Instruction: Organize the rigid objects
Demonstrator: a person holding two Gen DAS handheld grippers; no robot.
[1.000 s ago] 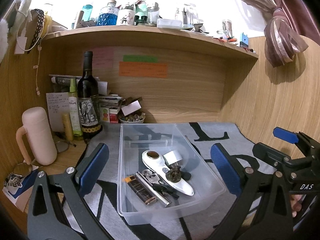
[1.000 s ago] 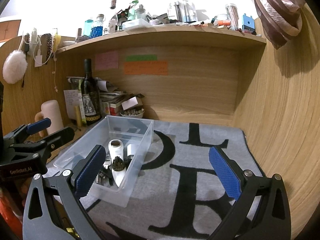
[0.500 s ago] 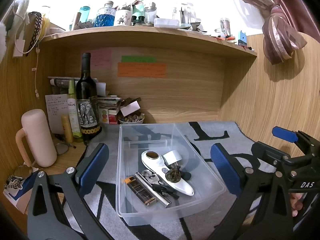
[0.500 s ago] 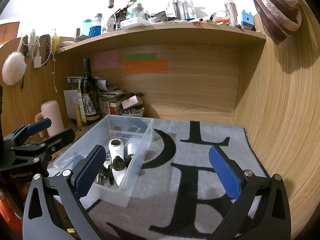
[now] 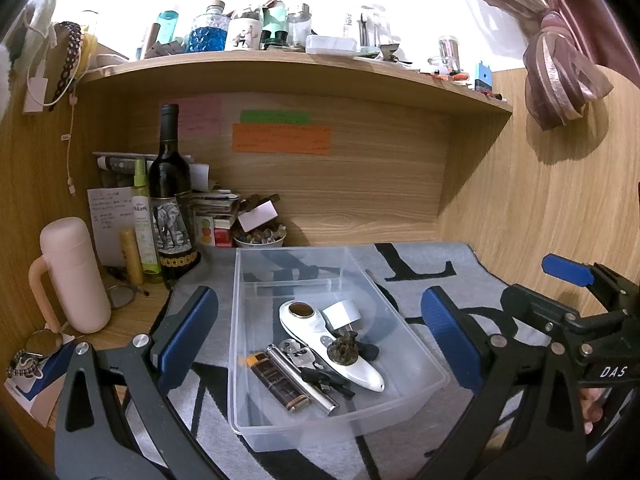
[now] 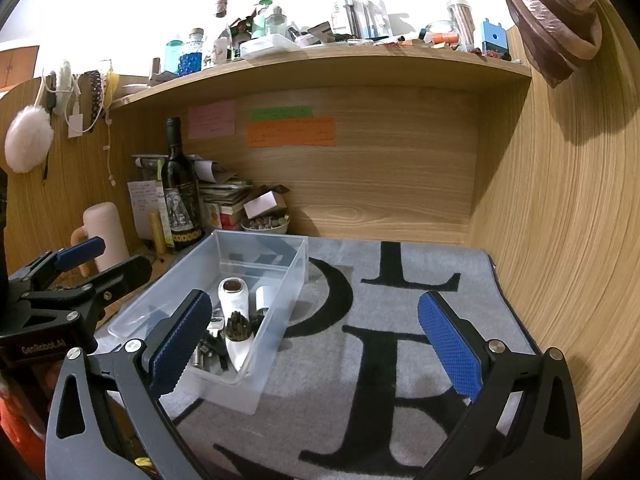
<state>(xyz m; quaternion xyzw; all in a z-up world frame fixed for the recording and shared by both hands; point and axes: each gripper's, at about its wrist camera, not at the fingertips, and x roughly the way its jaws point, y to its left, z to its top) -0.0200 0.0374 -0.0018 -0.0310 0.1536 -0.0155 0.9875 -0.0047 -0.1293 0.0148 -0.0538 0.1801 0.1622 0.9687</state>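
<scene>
Left wrist view: white handheld device (image 5: 332,350) flat in clear bin (image 5: 404,394), long axis diagonal; both claws spread, empty.

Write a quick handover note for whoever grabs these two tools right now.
Left tool: open, empty, hovering over the clear bin.
Right tool: open, empty, over the grey letter mat, right of the bin.
In the bin: white handheld device, small white cylinder, silver tube, brown lighter, keys and dark bits.
Done: these items are binned. No loose items show on the mat.
Left: check whether the clutter by the wine bottle belongs to the job.
</scene>
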